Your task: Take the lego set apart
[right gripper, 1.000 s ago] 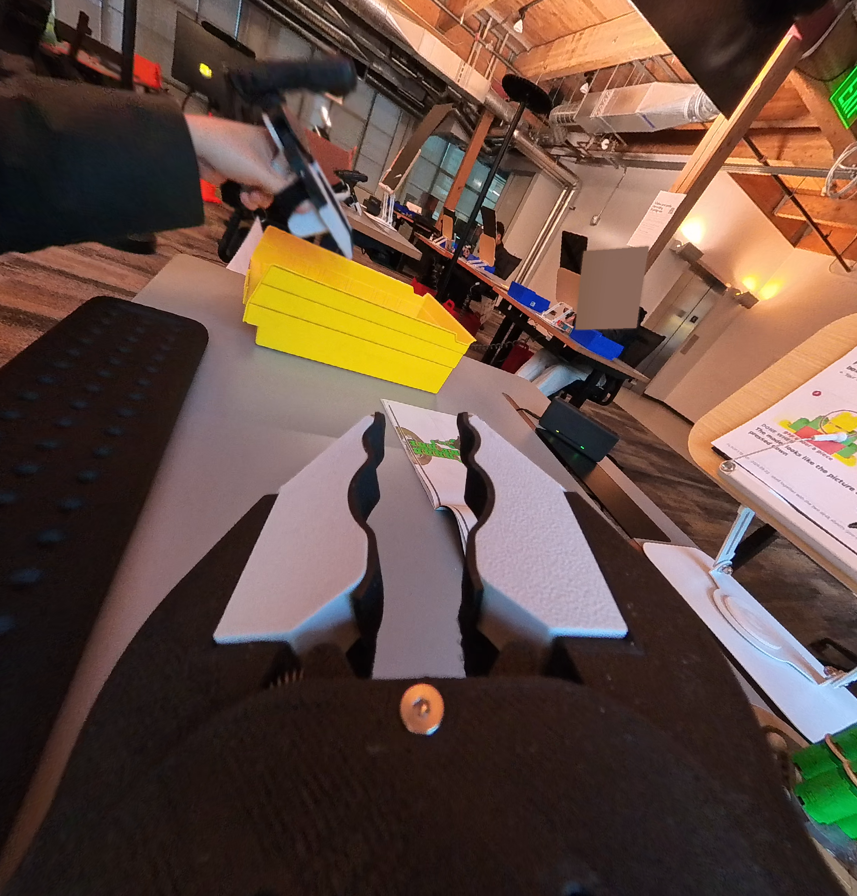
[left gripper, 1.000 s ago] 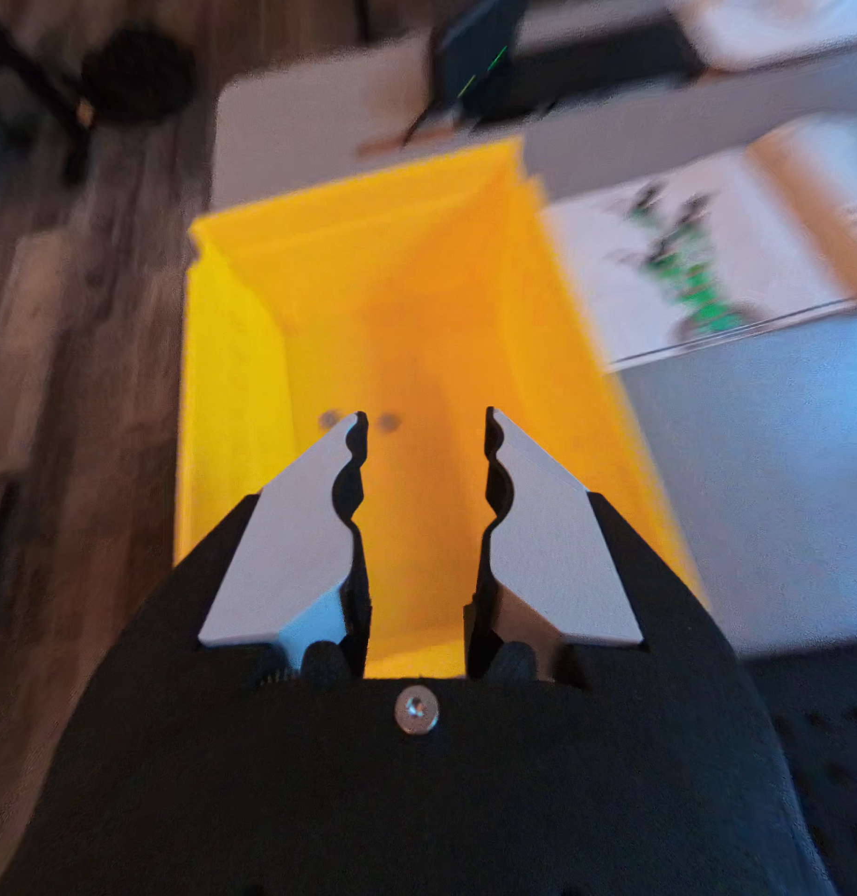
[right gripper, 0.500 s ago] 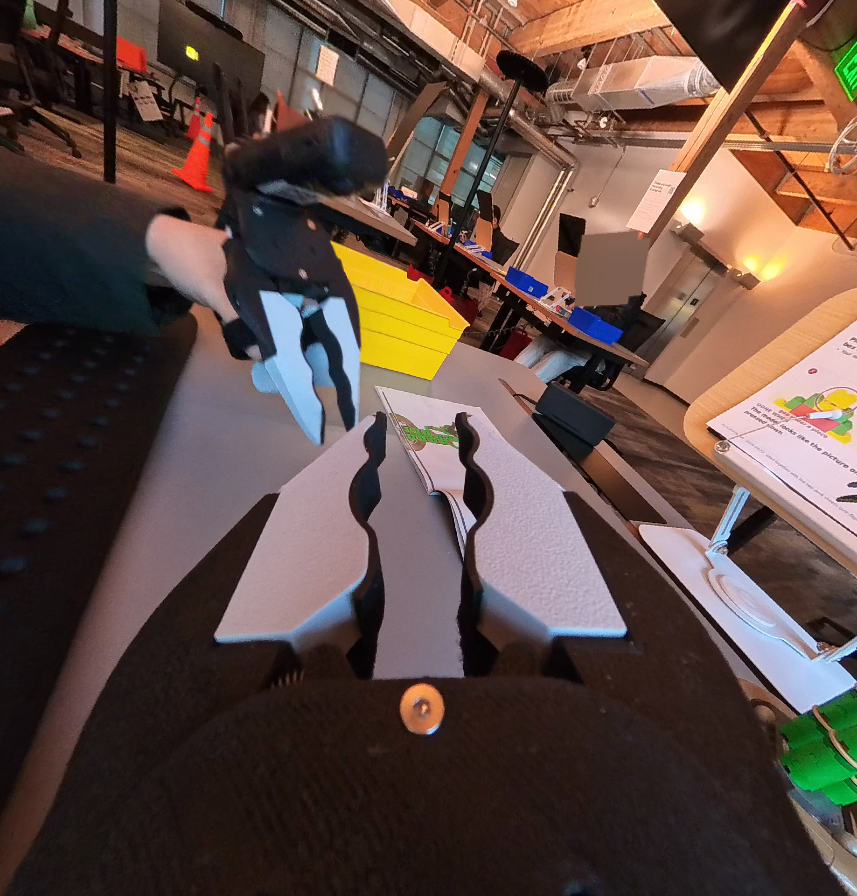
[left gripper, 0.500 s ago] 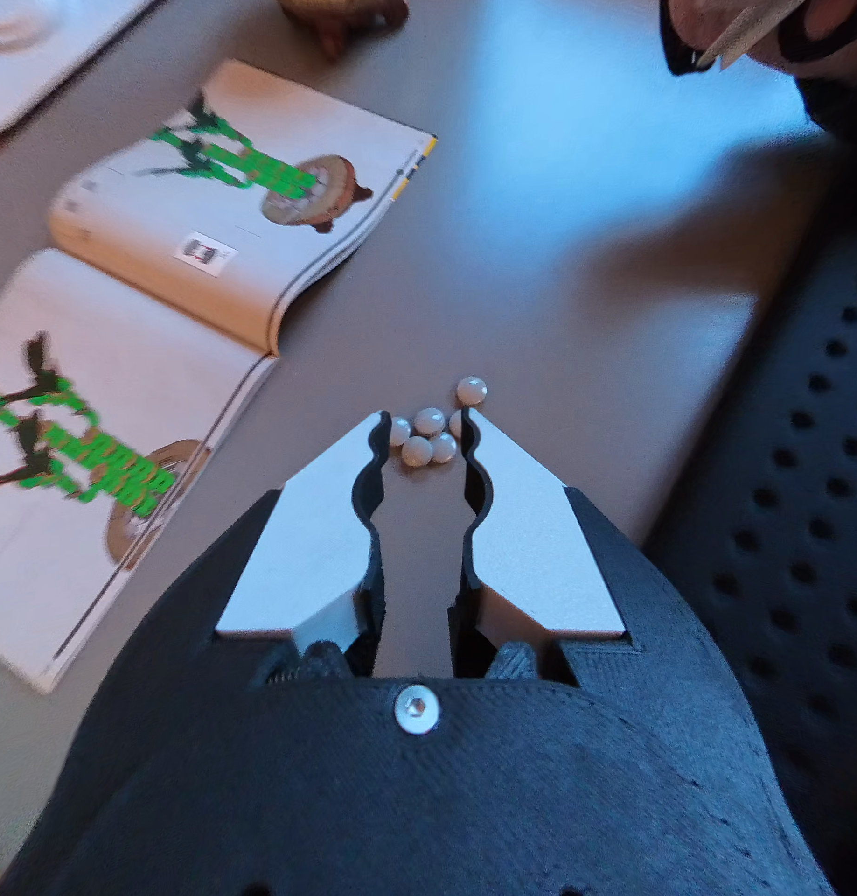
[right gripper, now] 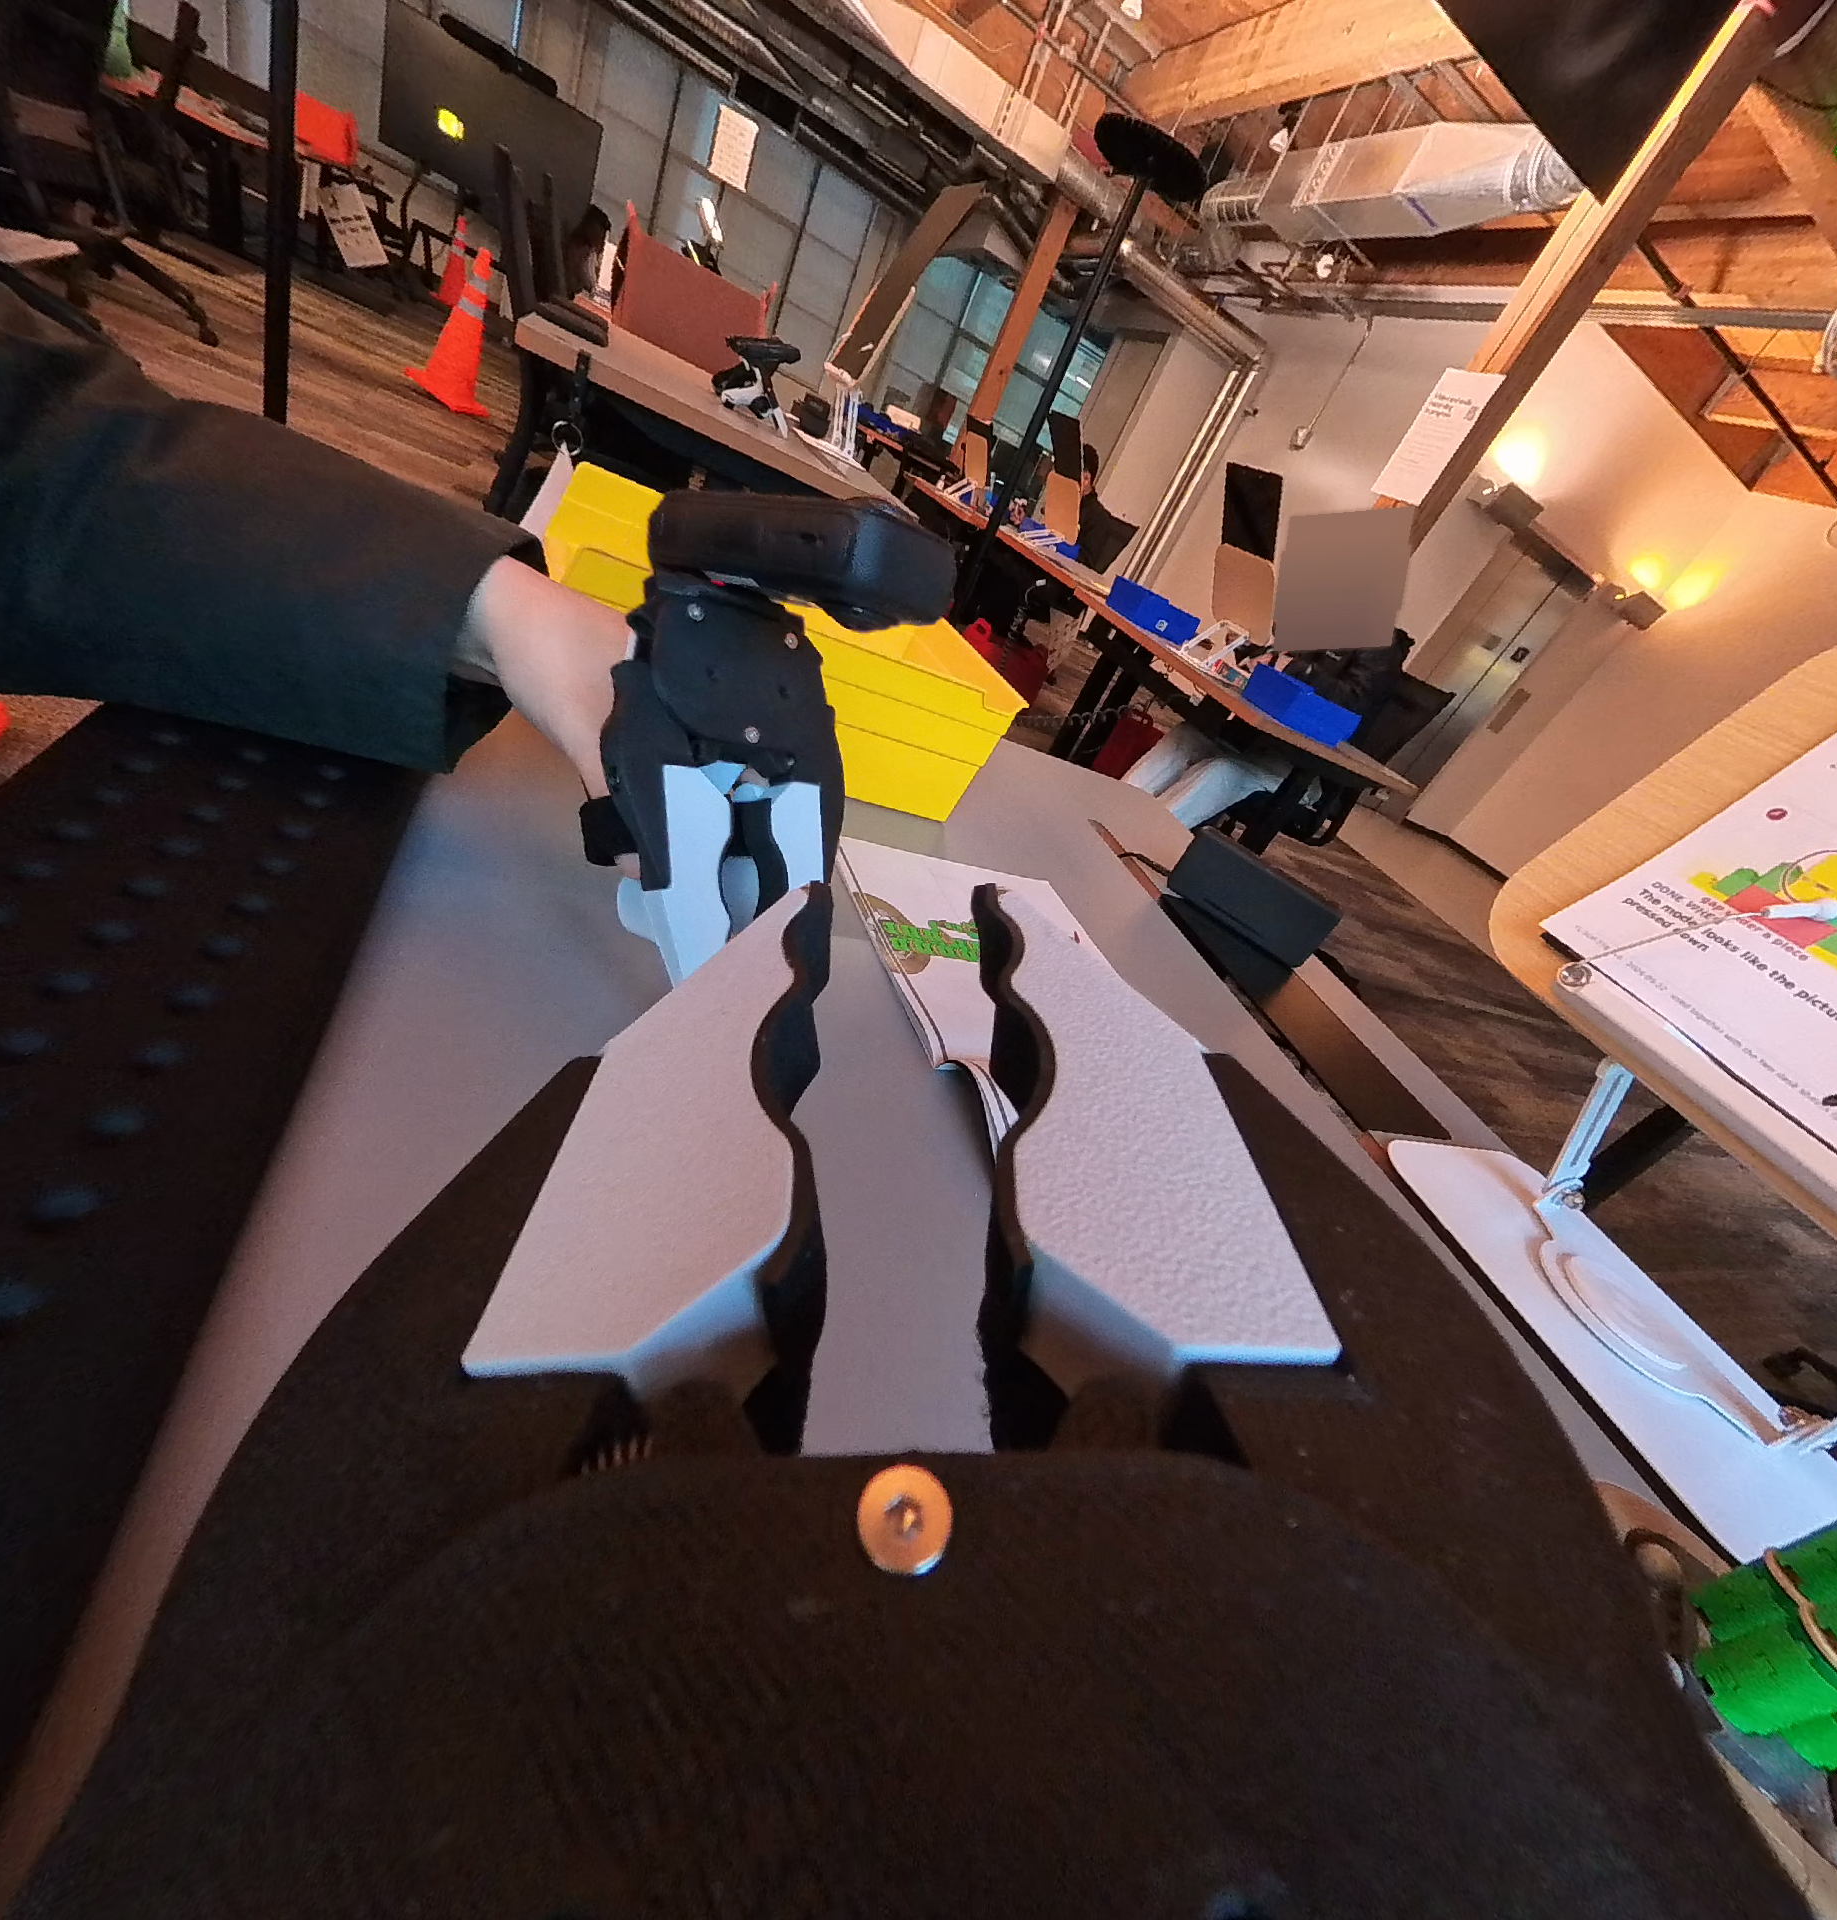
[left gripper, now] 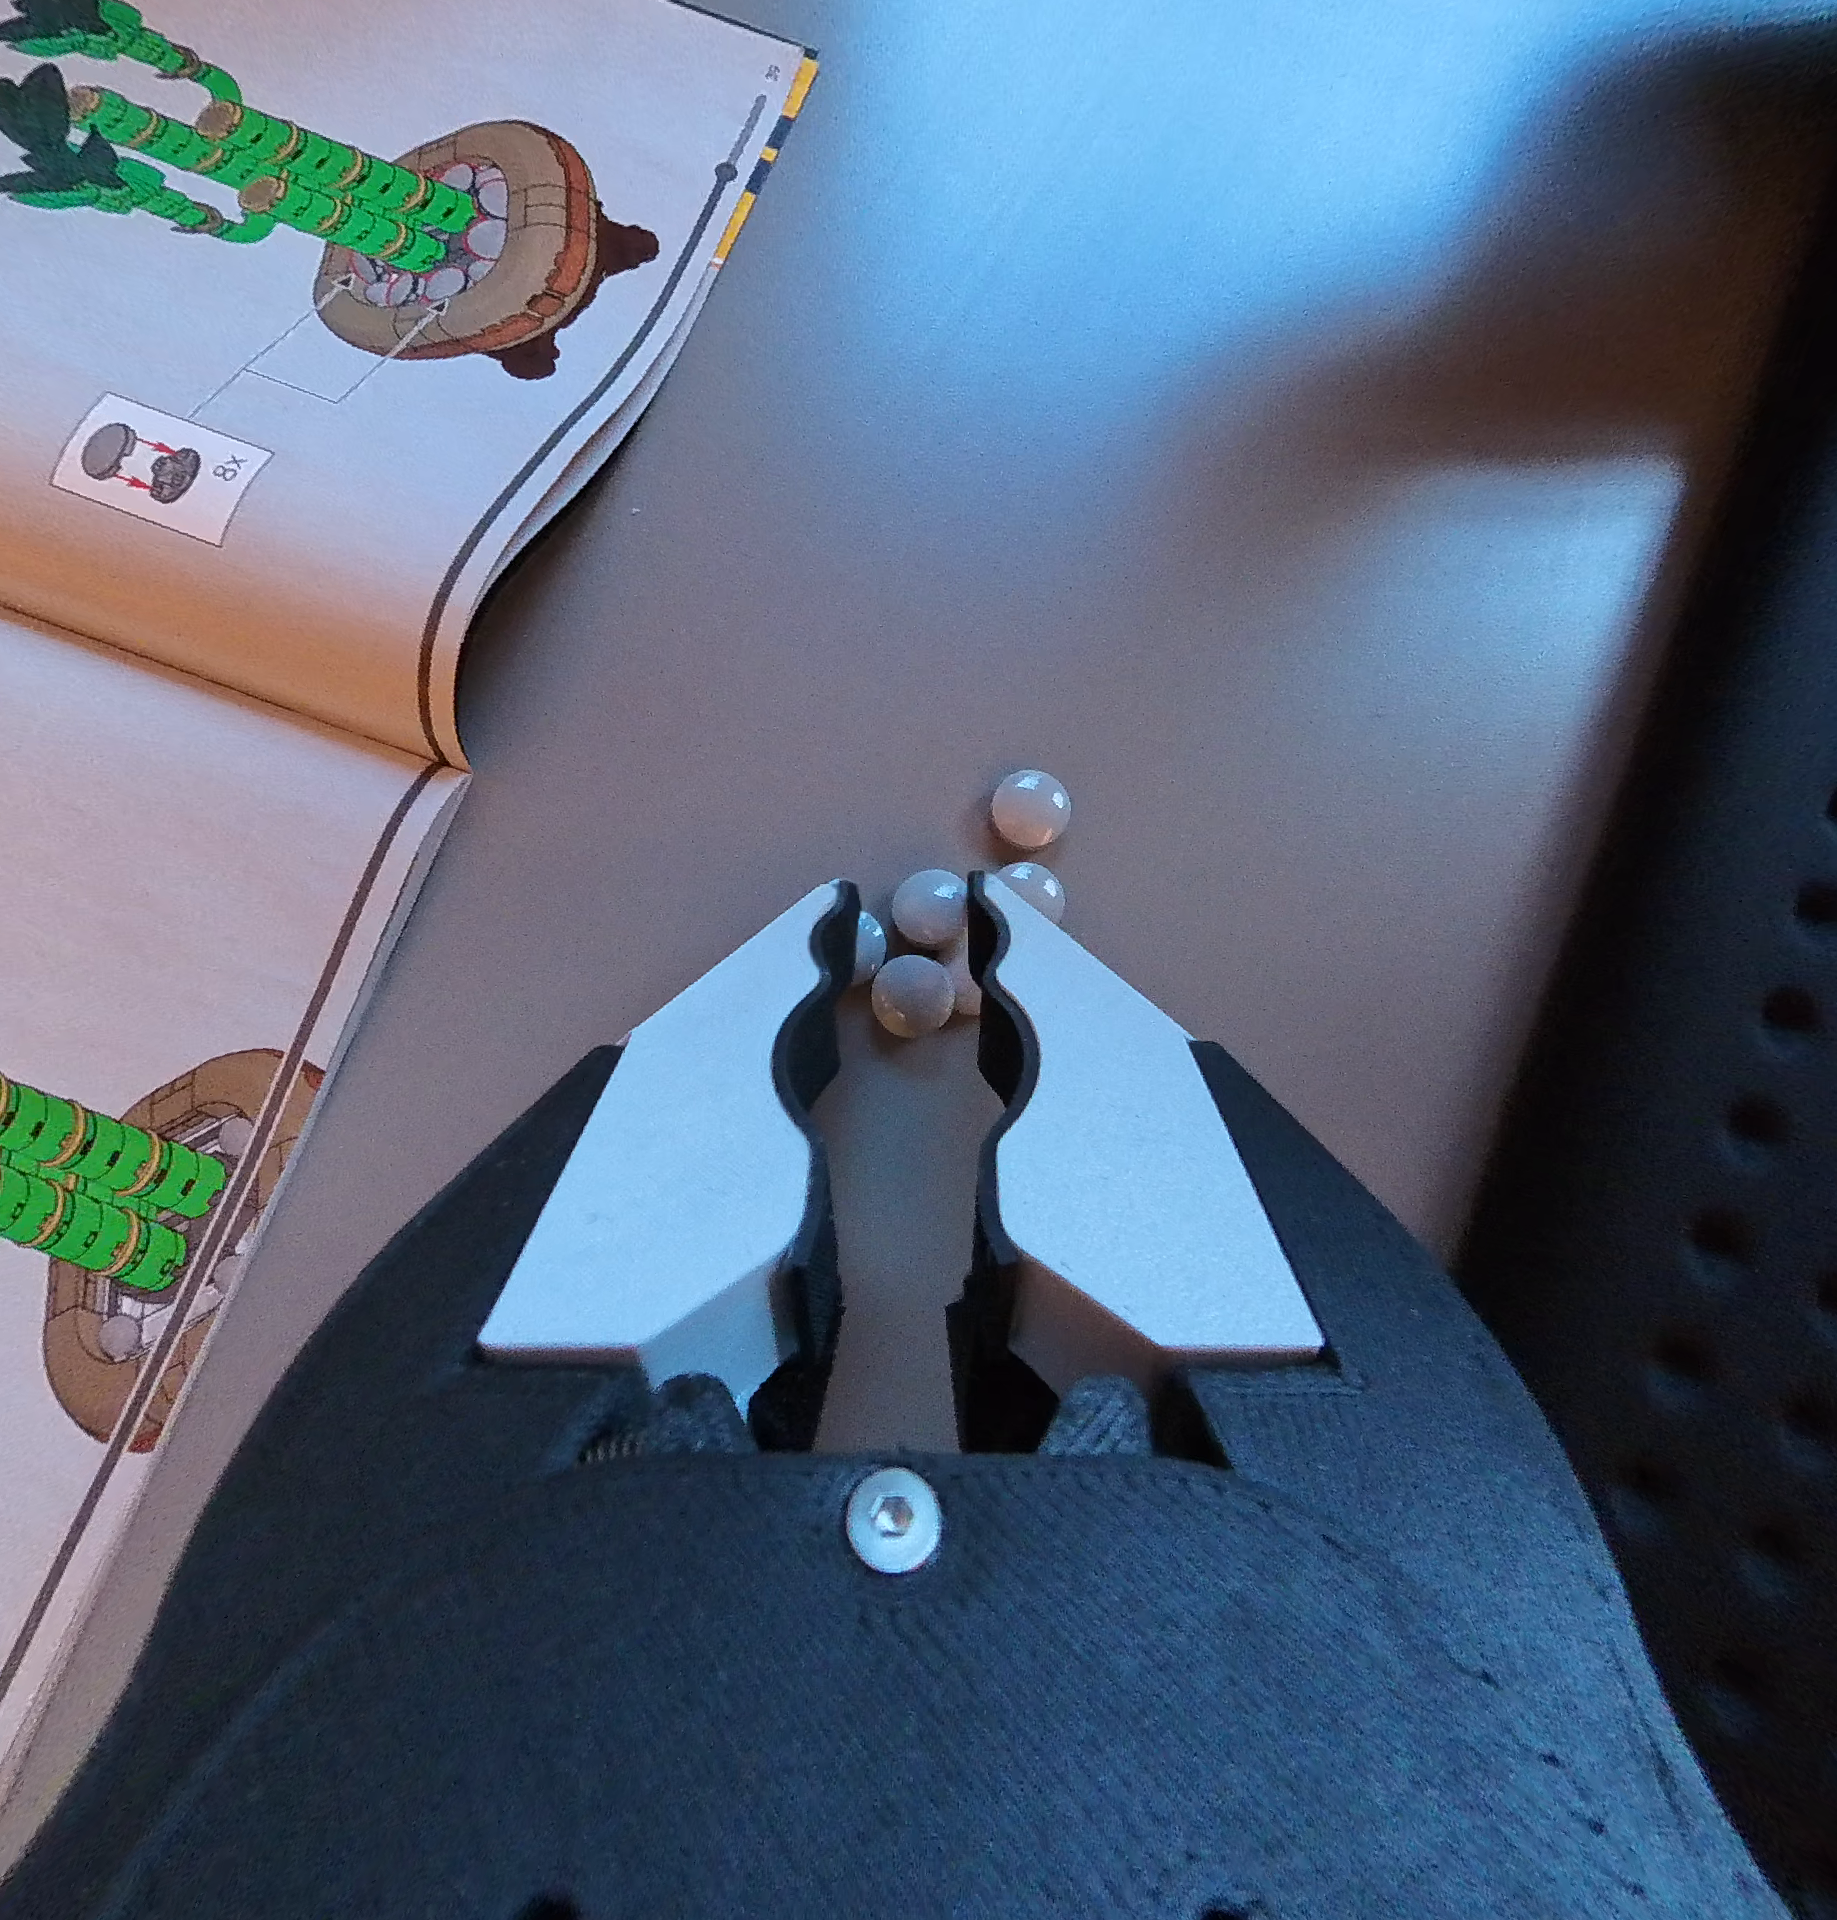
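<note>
Only the left wrist view shows the small grey round pieces (left gripper: 929, 940) — a loose cluster of at least 5 lying on the grey table (left gripper: 1153, 520), with 1 piece a little beyond the rest. The left gripper (left gripper: 906, 896) points steeply down at this cluster, its white fingers (left gripper: 685, 1143) parted by a narrow gap and closed on nothing; 2 pieces show in the gap between the tips, while others sit partly hidden behind either tip. Whether the tips touch the table cannot be told. To the left of the cluster lies the open instruction booklet (left gripper: 218, 644), its pages showing a green stalked plant in a brown pot, and to the right of the cluster is a black dimpled mat (left gripper: 1724, 1143). The right wrist view gives what the other cannot: the left gripper (right gripper: 722, 935) from outside, held by a hand (right gripper: 550, 665) coming out of a dark sleeve (right gripper: 197, 582), wrist bent so the tool aims downward at the table, its tips hidden behind the near finger. The right gripper (right gripper: 901, 902) lies low and nearly level over the table — fingers moderately apart, empty. Beyond the booklet (right gripper: 935, 977) in this view sit stacked yellow bins (right gripper: 893, 717), and at the lower right edge, well away from the booklet, green ribbed lego pieces (right gripper: 1787, 1652) with tan rings are partly cut off by the frame.
</note>
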A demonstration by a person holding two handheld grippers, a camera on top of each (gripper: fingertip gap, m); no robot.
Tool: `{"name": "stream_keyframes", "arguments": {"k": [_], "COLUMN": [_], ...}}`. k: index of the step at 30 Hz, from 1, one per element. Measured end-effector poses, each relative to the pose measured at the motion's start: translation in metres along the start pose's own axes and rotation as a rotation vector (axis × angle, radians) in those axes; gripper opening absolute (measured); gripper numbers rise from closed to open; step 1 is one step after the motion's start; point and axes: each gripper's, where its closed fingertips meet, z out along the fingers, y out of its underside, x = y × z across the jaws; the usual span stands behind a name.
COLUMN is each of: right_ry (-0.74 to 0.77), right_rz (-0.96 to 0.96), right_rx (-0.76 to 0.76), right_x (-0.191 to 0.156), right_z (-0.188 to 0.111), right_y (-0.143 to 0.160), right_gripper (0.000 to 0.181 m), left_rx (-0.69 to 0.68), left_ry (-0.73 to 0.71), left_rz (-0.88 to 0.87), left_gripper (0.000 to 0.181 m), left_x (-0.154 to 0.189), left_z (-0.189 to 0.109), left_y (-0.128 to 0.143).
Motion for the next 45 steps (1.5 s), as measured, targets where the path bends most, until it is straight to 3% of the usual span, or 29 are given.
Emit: {"name": "stream_keyframes", "arguments": {"k": [12,15,21,25,29,33,37,41,45], "right_ry": [0.0,0.002,-0.014,-0.16,-0.304,-0.523,-0.611,-0.62,-0.678], "right_rz": [-0.007,-0.005,0.195,0.392,0.586,0.866,1.061,1.024,1.061], "right_rx": [0.004,-0.001,0.099,0.173,0.234,0.311,0.317,0.258,0.291], "right_x": [-0.001,0.0,0.009,-0.003,-0.012,-0.019,-0.019,-0.033,-0.035], "right_z": [-0.001,-0.001,-0.004,-0.007,-0.008,-0.015,-0.012,-0.005,-0.008], "right_y": [-0.002,-0.001,-0.013,-0.029,-0.041,-0.056,-0.055,-0.053,-0.06], "right_gripper": [0.026,0.025,0.025,0.029,0.026,0.021,0.026,0.026,0.015], "left_rx": [-0.004,0.128,0.586,0.794,0.954,1.034,1.038,1.047,1.061], "left_ry": [0.012,-0.026,-0.114,-0.112,0.044,0.074,0.099,0.116,0.135], "left_rz": [0.018,0.027,0.229,0.373,0.363,0.402,0.408,0.434,0.448], "left_gripper": [0.014,0.014,0.013,0.013,0.012,0.012,0.012,0.012,0.012], "left_x": [0.002,0.001,0.031,0.066,0.095,0.102,0.104,0.11,0.115], "left_z": [0.003,-0.009,-0.065,-0.085,-0.101,-0.108,-0.105,-0.104,-0.104], "left_y": [0.0,-0.024,-0.107,-0.13,-0.144,-0.149,-0.148,-0.147,-0.146]}}
